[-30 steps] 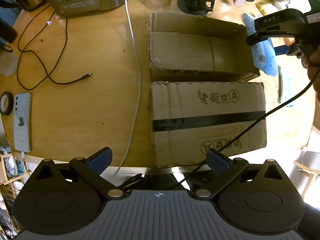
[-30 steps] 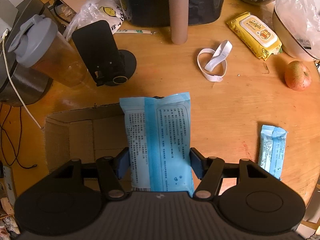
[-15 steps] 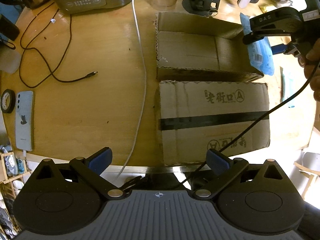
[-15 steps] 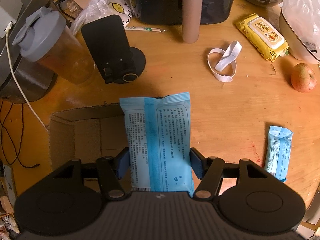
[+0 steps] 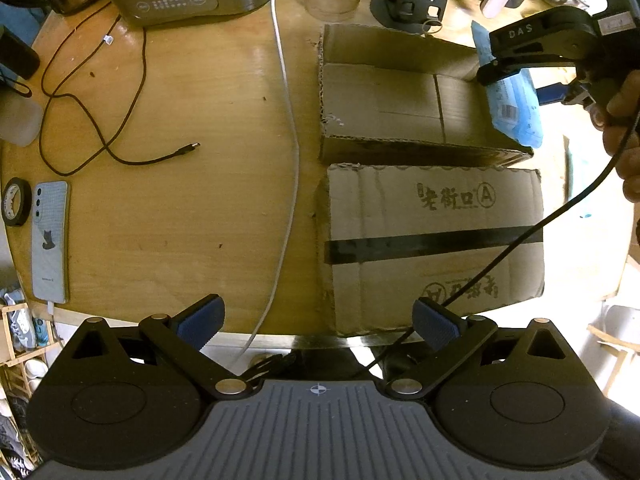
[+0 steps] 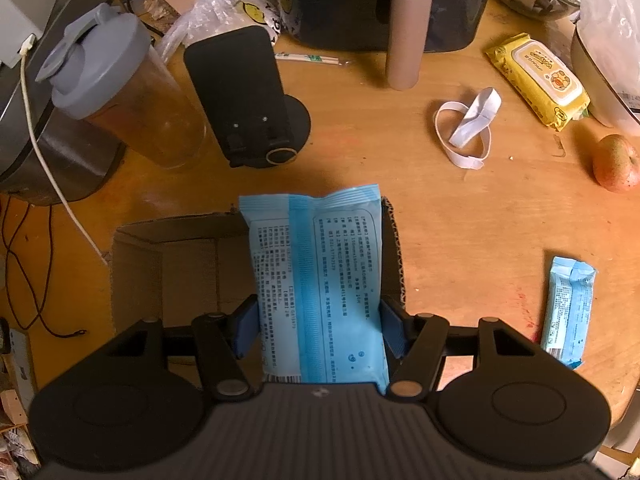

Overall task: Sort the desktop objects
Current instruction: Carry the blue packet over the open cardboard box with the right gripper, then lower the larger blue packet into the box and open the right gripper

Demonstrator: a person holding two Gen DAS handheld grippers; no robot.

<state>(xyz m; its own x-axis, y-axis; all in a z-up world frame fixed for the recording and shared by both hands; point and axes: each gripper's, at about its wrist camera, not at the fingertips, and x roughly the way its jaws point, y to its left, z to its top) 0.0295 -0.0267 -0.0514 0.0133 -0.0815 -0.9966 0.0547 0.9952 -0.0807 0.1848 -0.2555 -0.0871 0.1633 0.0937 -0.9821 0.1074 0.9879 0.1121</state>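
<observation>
- The right gripper (image 6: 320,330) points steeply down; its blue pads (image 6: 245,330) clamp the long sides of a blue pack (image 6: 318,284), near the pack's barcode end.
- The pack's long axis runs along the fingers, away from the camera; its sealed far end points toward the table's back, where a phone stand (image 6: 248,100) and a lidded cup (image 6: 124,92) stand.
- The pack hangs over the right-hand end of the open box (image 6: 176,264), its far end reaching just past the box's back wall; I cannot tell whether it touches the cardboard.
- In the left wrist view the pack (image 5: 516,112) is tilted over the box's (image 5: 384,96) far right corner, gripped by the right gripper (image 5: 520,76), which a hand (image 5: 624,120) holds.
- The left gripper (image 5: 318,322) points straight down over the table's (image 5: 180,208) near edge; its jaws stand wide apart with nothing between them.
- A folded flap (image 5: 436,236) with a black tape stripe lies on the near side of the box.
- A smaller blue pack (image 6: 568,312) lies flat near the table's right edge, its long axis running front to back; an apple (image 6: 616,162), a yellow wipes pack (image 6: 538,78) and a white band (image 6: 468,132) lie farther back.
</observation>
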